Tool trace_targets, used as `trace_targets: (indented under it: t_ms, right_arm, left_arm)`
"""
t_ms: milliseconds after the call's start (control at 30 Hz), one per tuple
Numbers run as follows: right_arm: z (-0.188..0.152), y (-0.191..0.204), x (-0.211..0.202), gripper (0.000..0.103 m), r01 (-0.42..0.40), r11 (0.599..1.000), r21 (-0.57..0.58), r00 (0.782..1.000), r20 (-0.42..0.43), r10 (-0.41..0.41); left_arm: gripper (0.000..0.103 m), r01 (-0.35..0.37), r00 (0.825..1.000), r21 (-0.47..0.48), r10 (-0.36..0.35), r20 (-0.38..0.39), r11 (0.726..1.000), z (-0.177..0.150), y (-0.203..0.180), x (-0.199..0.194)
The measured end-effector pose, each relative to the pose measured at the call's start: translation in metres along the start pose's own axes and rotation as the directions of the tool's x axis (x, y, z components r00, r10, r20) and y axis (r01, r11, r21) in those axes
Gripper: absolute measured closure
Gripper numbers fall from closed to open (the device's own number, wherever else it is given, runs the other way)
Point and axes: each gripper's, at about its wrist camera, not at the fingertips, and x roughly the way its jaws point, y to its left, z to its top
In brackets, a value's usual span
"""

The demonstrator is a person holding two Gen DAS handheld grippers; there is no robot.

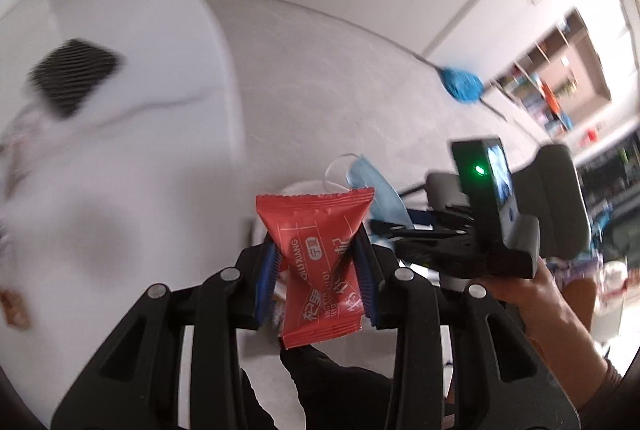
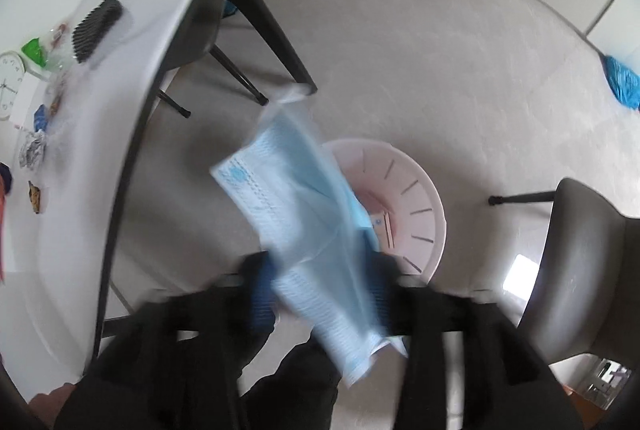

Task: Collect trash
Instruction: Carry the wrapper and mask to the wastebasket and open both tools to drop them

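Trash wrapper [image 1: 320, 262], red with white print, is pinched between the blue pads of the left gripper [image 1: 316, 266], above the grey floor [image 1: 320, 78] beside the white table [image 1: 120, 78]. A blue face mask [image 2: 304, 226] hangs blurred between the right gripper's [image 2: 320, 290] parted fingers, over a pale pink bin [image 2: 424, 198]; whether the pads touch it is unclear.

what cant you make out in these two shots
- Right wrist view: whether the right tongs grip the blue face mask; motion blur.
- Right wrist view: most of the pink bin contents; the mask covers them.
- Left wrist view: bin nearly hidden behind the red wrapper.
- Left wrist view: dark item on the white table; blurred.
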Motion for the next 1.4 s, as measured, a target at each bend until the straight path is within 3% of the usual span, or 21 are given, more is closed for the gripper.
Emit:
trace_targets:
  t_ms: [233,367,800,1400]
  right_arm:
    - [-0.002,-0.038,-0.035,0.026,-0.004,1.0,0.006,0.997,0.074,0.003]
    - [0.0,-0.061,-0.046,0.025,-0.087,0.996,0.031,0.992,0.091,0.084]
    - [0.01,-0.067,-0.061,0.024,-0.136,0.989,-0.062,0.986,0.085,0.141]
    - [-0.001,-0.068,-0.119,0.024,-0.141,0.988,-0.07,0.971,0.184,0.151]
  left_arm:
    - [0.068,-0.003,0.994,0.007,0.004,-0.105,1.0,0.008,-0.033,0.068]
    - [0.068,-0.009,0.992,-0.013,0.008,-0.129,1.0,0.012,-0.035,0.084]
    - [0.068,-0.008,0.996,-0.018,0.007,-0.087,1.0,0.009,-0.028,0.073]
    - [0.066,0.018,0.989,0.03,-0.013,-0.147,0.999,0.011,-0.044,0.093]
